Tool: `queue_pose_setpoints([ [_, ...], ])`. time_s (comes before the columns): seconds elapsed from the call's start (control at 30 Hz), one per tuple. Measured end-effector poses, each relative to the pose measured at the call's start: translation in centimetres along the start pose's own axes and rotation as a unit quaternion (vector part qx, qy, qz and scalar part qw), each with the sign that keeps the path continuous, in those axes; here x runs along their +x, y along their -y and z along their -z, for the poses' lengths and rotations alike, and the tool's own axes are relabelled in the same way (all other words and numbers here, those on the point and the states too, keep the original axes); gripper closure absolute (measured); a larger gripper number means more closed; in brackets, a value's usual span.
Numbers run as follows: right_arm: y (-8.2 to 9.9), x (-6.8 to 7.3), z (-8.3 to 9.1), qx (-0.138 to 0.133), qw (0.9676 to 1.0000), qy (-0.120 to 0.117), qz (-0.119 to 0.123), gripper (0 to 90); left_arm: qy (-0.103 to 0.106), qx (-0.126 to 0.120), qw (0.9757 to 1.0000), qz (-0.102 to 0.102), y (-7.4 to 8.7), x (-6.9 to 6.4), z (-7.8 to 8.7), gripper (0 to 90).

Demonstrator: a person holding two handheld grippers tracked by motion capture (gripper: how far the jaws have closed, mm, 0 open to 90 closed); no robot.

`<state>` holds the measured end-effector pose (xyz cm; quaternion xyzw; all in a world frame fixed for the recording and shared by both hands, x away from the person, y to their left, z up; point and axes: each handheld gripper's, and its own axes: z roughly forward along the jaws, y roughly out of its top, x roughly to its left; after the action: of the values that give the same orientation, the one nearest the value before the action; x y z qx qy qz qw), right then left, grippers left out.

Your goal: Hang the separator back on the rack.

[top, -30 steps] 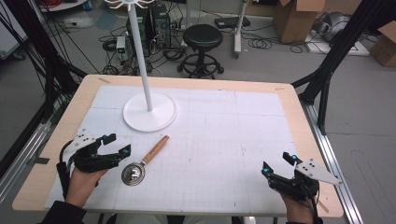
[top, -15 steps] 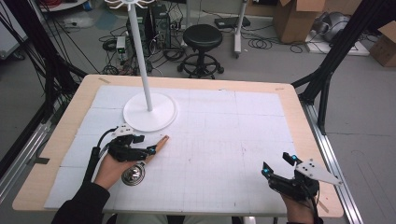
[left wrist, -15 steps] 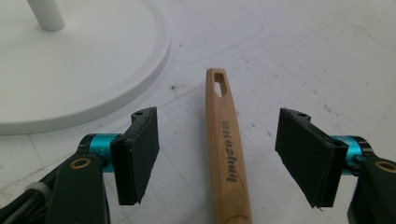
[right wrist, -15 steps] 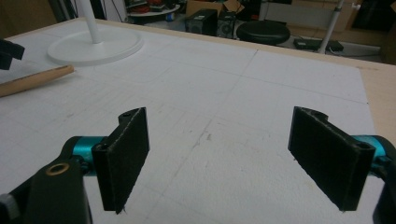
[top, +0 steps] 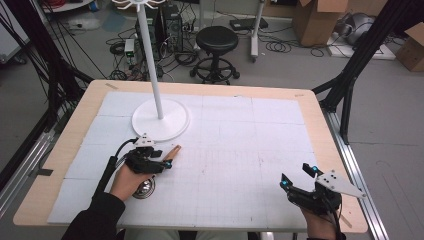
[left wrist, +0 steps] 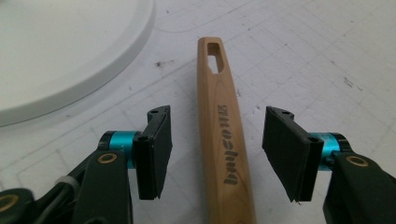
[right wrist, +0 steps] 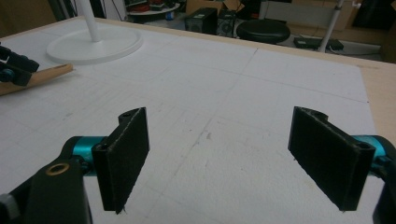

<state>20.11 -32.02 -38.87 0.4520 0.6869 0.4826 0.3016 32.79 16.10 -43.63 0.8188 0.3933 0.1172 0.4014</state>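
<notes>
I count two grippers, one utensil and one stand on the table, and I place everything from the white stand base [top: 160,120]. Nearest my side, well away from that base toward the front right corner, the right gripper [top: 298,179] hovers over bare white mat with its jaws spread wide and nothing between them; its view shows two black pads [right wrist: 122,156] with only gridded mat beyond. Closer to the base, just in front of it, the left gripper [top: 167,162] sits over the wooden handle [left wrist: 221,135] of the utensil. Its jaws have just been closing, yet a gap remains on each side of the handle, so the pads straddle the wood without pressing it. The handle has one slotted hole at its far tip, which points toward the base and stops just short of the rim. The utensil's round metal head [top: 145,188] is half hidden under the left hand [top: 129,181], so I cannot make out its form. The printed word on the handle is hard to read. Farthest off, the single pole [top: 150,60] rises from the base, its top cut off by the frame edge.
</notes>
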Motion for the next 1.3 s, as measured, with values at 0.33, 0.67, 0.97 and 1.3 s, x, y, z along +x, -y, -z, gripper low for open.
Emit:
queue_pose_setpoints([
  [0.33,0.0,-0.1,0.0,0.000,1.0000,0.001,0.002,19.2,-0.012,0.012,0.9999,-0.001,0.0,0.0,-0.8,47.5],
  [0.67,0.1,-0.1,0.0,0.001,1.0000,0.002,0.000,19.2,-0.017,0.012,0.9997,-0.009,-0.3,0.0,-1.2,51.3],
  [0.97,0.1,-0.1,0.0,0.002,1.0000,0.003,0.000,19.2,-0.032,0.019,0.9989,-0.030,-0.5,-0.6,-1.4,54.9],
  [1.3,0.1,-0.2,0.0,0.003,1.0000,0.004,-0.001,19.2,-0.042,0.033,0.9976,-0.043,-1.0,-1.3,-1.7,62.7],
])
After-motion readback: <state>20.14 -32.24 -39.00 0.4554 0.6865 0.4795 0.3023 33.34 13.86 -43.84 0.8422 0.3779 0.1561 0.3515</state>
